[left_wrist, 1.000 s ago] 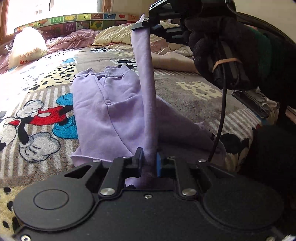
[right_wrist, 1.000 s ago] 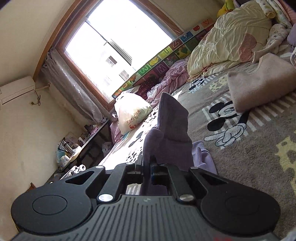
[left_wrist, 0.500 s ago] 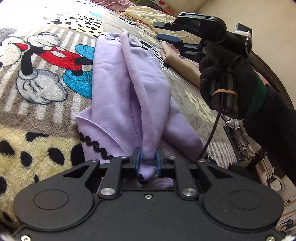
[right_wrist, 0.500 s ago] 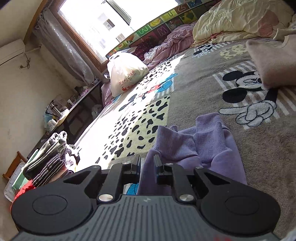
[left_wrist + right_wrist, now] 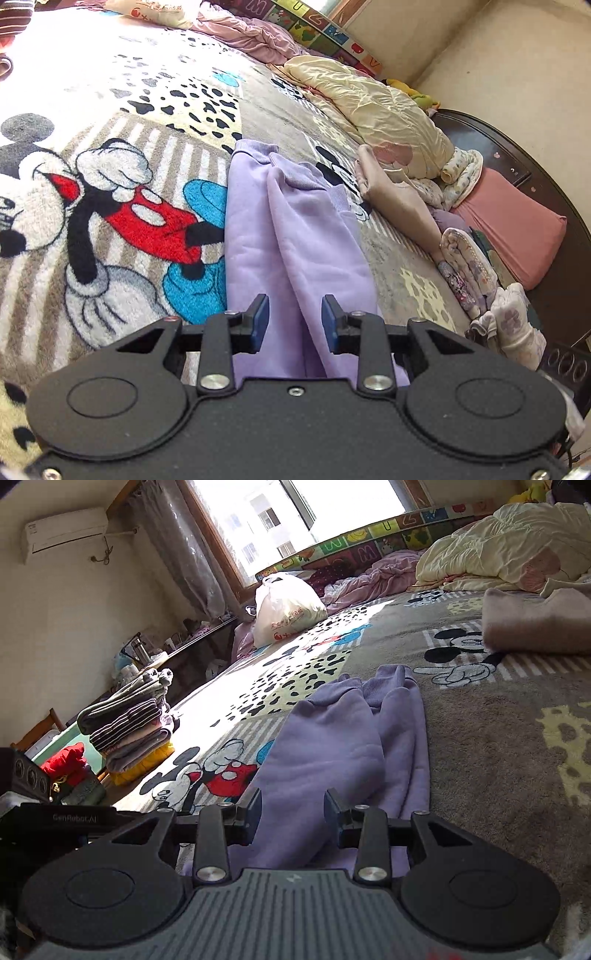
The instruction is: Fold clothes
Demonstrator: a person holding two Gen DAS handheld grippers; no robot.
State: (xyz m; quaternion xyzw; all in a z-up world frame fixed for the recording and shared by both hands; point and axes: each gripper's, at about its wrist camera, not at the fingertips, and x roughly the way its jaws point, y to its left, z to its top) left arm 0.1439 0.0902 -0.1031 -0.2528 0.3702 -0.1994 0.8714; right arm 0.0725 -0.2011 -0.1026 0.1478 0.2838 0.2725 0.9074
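Releasing looks like the step in hand: the left gripper (image 5: 294, 319) and the right gripper (image 5: 292, 812) are both opening their jaws, pads standing clear of the soft lilac fleece garment (image 5: 295, 236) that is lying lengthwise in the centre of each frame on the plush cartoon-print bed blanket (image 5: 110, 206). Next, I judge, they are needing a fresh grip on its near edge for another fold. Each gripper's black body is hiding that near edge, so the fold's neatness is hard to judge.
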